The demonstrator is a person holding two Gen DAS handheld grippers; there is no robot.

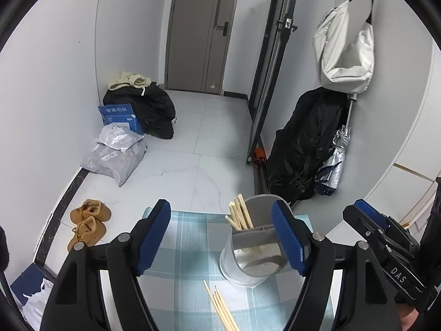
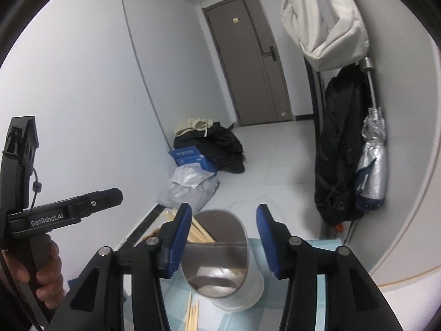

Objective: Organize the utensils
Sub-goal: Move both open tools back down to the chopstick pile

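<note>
Utensil holder (image 1: 248, 251): a grey metal cylinder with an inner divider is standing upright on the blue checked cloth (image 1: 190, 234), near its far right corner.
Holder contents: a bundle of wooden chopsticks (image 1: 240, 215) is sitting in the far compartment, long axes leaning up and away to the left, tips sticking out above the rim; the near compartment is showing only bare metal.
Loose chopsticks (image 1: 220, 307): several are lying flat on the cloth just in front of the holder, side by side, running from near the holder's base towards the camera.
Left gripper (image 1: 220, 237): its jaws are standing wide apart, gripping nothing, the right pad overlapping the holder's rim in view.
Right gripper (image 2: 224, 241): its jaws are standing apart, framing the holder's mouth without pressing on it.
Person's hand (image 2: 41, 264): it is gripping the left gripper's handle.
</note>
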